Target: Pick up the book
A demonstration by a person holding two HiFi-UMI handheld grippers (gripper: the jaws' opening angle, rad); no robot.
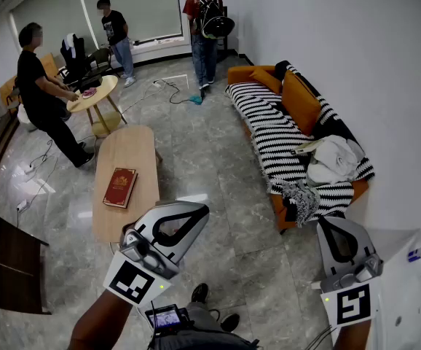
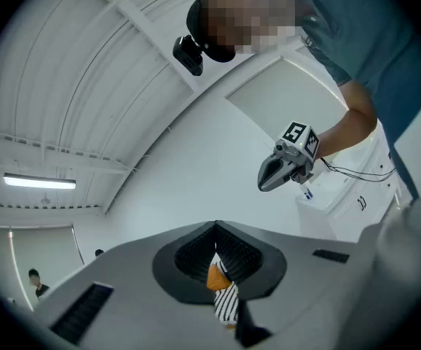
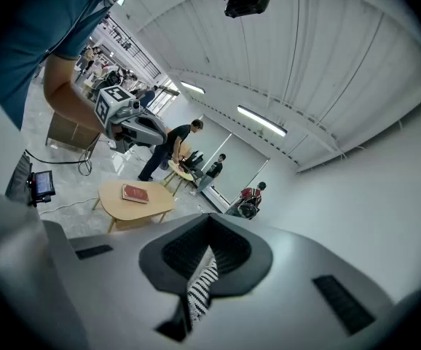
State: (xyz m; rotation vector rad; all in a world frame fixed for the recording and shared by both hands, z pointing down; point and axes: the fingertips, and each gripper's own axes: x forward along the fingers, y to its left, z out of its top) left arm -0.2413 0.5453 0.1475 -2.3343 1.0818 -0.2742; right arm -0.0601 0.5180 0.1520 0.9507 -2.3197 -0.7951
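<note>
Both hand-held grippers are hovering with jaws closed, well apart from the book.

The red hardcover book (image 1: 120,187) is lying flat on the light wooden oval coffee table (image 1: 134,148), toward its nearer end, and nothing is touching it. The left gripper (image 1: 198,210) is being held in the air above the grey stone floor (image 1: 218,159), its jaws pressing together at the tips. The right gripper (image 1: 328,222) is hanging on the side of the orange sofa with the black-and-white striped cover (image 1: 269,122), its jaws also closing fully on themselves.
</note>
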